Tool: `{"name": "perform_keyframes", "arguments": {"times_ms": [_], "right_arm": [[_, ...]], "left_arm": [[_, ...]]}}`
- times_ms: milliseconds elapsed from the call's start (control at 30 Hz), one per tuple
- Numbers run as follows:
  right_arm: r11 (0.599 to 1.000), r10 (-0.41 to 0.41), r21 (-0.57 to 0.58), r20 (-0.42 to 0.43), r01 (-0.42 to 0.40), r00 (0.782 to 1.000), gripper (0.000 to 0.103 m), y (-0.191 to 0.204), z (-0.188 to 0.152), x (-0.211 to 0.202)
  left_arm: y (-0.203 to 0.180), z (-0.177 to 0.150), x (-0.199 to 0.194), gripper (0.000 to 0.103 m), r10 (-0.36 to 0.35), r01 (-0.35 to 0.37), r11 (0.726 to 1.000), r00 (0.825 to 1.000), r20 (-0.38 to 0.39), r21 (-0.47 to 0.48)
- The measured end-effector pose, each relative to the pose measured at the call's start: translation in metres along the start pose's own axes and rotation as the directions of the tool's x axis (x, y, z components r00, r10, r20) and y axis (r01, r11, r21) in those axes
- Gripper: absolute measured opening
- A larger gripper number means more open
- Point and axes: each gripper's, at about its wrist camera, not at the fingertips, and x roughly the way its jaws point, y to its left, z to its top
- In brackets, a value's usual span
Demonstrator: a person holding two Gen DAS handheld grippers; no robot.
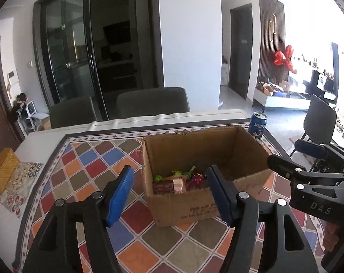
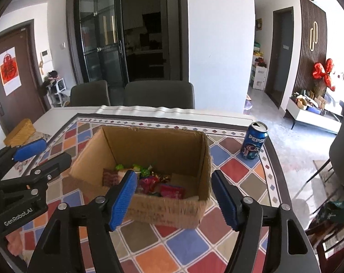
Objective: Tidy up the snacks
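Cardboard box (image 2: 149, 159) on the chequered tablecloth (image 2: 183, 250), wrapped snacks (image 2: 153, 182) inside it, left gripper (image 1: 169, 193) and right gripper (image 2: 174, 198) both spread and empty, short of the box, blue can (image 2: 253, 141) beside the box.

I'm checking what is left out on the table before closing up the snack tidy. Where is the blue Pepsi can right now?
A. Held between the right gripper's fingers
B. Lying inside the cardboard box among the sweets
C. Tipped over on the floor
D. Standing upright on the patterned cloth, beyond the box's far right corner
D: the Pepsi can stands upright on the patterned cloth, outside the cardboard box, with only wrapped snacks inside it.
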Motion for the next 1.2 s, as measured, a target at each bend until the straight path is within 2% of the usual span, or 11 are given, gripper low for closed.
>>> {"name": "perform_keyframes", "arguments": {"times_ms": [367, 567, 733, 900, 1200], "right_arm": [[0.999, -0.04, -0.013, 0.105, 0.041, 0.994, 0.083, 0.006, -0.033, -0.072], [1.0, -0.026, 0.01, 0.117, 0.025, 0.993, 0.084, 0.008, -0.052, -0.098], [0.999, -0.034, 0.013, 0.13, 0.032, 0.991, 0.084, 0.012, -0.068, -0.115], [0.999, -0.031, 0.041, 0.123, 0.026, 0.992, 0.084, 0.011, -0.082, -0.126], [0.999, -0.035, 0.038, 0.139, 0.029, 0.99, 0.084, 0.014, -0.097, -0.146]], "left_arm": [[-0.006, -0.034, -0.058, 0.081, -0.013, 0.014, 1.0, 0.999, 0.045, -0.023], [-0.009, -0.048, -0.088, 0.09, -0.003, 0.005, 1.0, 0.996, 0.086, -0.02], [-0.008, -0.058, -0.11, 0.091, -0.008, 0.014, 0.999, 0.994, 0.106, -0.052], [-0.013, -0.067, -0.129, 0.096, 0.008, -0.003, 0.999, 0.991, 0.137, -0.036], [-0.015, -0.079, -0.145, 0.098, 0.005, 0.001, 0.999, 0.989, 0.148, -0.038]]}}
